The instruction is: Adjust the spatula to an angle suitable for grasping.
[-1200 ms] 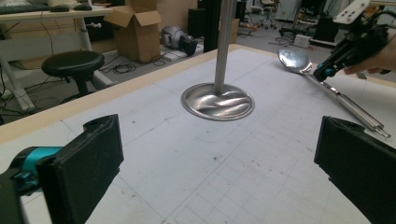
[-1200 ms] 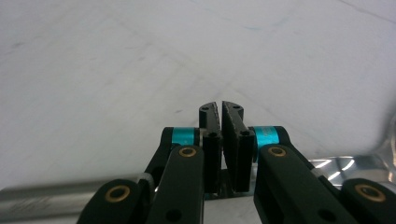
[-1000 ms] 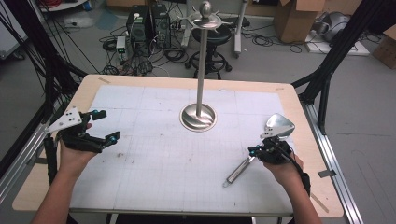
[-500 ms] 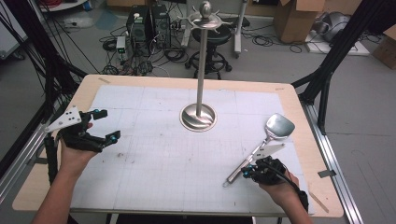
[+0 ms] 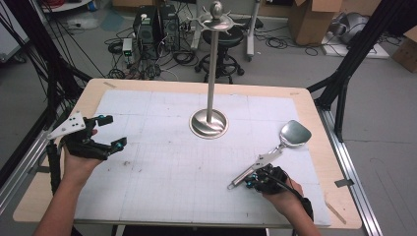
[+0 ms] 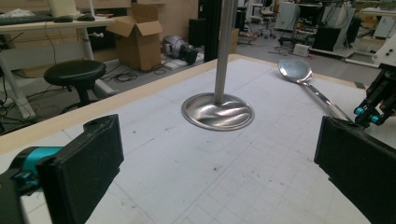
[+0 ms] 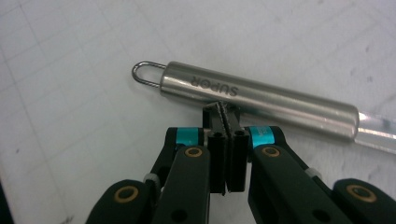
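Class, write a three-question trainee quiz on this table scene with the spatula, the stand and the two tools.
1. True or false: the right tool has its jaws shut beside the spatula handle, not around it.
2. What stands at the table's middle?
3. Which tool has open jaws: A left, B right?

Key:
1. True; the closed tips meet the handle's side.
2. A metal stand, a round base with an upright pole.
3. A, the left tool.
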A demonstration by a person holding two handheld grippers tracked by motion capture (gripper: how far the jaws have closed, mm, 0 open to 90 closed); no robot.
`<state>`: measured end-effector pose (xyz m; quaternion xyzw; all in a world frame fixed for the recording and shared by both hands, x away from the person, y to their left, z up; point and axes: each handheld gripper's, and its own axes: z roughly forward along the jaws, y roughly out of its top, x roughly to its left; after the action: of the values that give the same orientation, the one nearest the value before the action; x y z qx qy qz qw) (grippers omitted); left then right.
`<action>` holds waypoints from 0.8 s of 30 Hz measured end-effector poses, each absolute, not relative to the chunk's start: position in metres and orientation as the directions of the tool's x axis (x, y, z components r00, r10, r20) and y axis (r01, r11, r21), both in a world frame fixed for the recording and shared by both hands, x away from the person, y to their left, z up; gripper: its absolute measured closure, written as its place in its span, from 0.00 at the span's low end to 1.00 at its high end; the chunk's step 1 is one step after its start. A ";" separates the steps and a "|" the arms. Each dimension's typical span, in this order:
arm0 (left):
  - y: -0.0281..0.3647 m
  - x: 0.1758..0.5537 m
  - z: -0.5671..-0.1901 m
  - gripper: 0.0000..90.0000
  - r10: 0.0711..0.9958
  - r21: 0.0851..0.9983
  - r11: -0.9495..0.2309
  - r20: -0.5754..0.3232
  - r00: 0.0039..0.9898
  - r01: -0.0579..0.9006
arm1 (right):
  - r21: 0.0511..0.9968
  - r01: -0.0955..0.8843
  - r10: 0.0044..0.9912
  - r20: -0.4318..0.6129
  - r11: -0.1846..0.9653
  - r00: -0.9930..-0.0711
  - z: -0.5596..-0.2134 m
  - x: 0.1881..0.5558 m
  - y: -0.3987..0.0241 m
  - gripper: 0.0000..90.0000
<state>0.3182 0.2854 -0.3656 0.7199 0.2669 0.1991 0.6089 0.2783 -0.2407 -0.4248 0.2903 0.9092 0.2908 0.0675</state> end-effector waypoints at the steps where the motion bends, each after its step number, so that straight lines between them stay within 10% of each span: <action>1: 0.286 0.318 -0.366 0.02 0.626 0.983 -0.119 -0.036 0.779 0.141 | 0.573 0.478 0.561 0.038 0.666 -0.827 -0.425 0.281 -0.237 1.00; 24: 0.283 0.321 -0.368 0.02 0.620 0.981 -0.129 -0.034 0.784 0.144 | 0.594 0.513 0.612 0.044 0.619 -0.790 -0.424 0.321 -0.202 1.00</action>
<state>0.3212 0.2829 -0.3677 0.7250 0.2633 0.1967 0.6052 0.3215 -0.2017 -0.4242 0.3139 0.8961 0.3030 0.0815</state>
